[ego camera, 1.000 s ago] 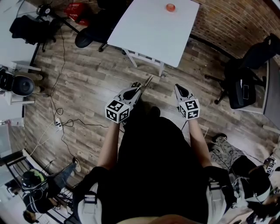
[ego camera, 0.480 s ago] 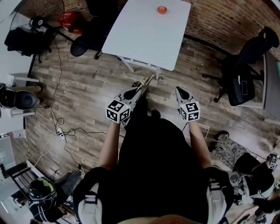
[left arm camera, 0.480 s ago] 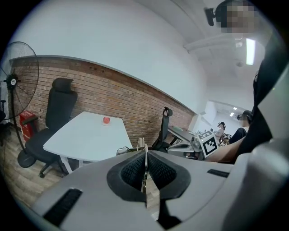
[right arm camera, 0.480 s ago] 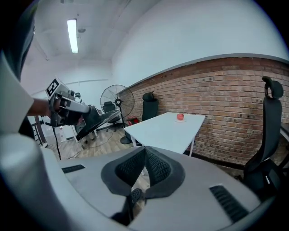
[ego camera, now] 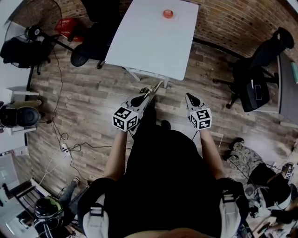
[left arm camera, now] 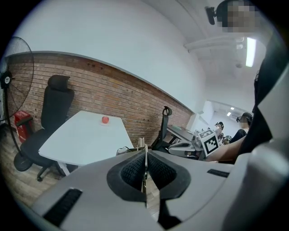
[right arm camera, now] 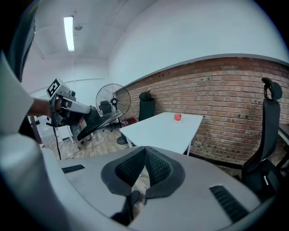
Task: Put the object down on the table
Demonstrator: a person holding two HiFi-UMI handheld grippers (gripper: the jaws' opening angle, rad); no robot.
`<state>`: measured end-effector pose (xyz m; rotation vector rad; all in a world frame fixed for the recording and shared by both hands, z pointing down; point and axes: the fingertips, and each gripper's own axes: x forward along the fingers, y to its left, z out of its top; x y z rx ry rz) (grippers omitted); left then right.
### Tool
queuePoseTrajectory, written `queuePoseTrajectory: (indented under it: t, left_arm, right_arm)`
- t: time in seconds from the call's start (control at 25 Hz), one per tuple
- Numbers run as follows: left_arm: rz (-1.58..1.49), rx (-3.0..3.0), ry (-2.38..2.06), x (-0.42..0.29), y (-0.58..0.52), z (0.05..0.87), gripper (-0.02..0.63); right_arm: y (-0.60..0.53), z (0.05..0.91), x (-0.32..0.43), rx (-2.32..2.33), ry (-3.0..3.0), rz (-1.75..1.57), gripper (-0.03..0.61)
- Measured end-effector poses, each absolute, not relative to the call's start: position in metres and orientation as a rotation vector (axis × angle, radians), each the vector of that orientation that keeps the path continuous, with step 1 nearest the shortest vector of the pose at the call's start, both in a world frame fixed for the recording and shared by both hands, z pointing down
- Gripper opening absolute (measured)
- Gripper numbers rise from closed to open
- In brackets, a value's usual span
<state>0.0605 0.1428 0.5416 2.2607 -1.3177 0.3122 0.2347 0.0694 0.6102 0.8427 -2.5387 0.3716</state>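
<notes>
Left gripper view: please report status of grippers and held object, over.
Left gripper shut on thin flat object. Right gripper shut, empty. Object not yet on white table. Way ahead looks free.

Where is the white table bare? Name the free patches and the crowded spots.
Nearly all of the white table is bare: from its near edge up to the small red object by the far edge. Crowded: the floor left of it, with a black office chair and cables; another black chair stands to the right.
</notes>
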Motion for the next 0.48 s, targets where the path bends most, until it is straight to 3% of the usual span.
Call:
queuePoseTrajectory:
  t: [0.48]
  left_arm:
    - [0.34,2.32,-1.211,0.029,0.073,0.543,0.021]
  right_arm:
    - [0.022,0.612,0.208,0.94,-2.488,0.402,-0.002]
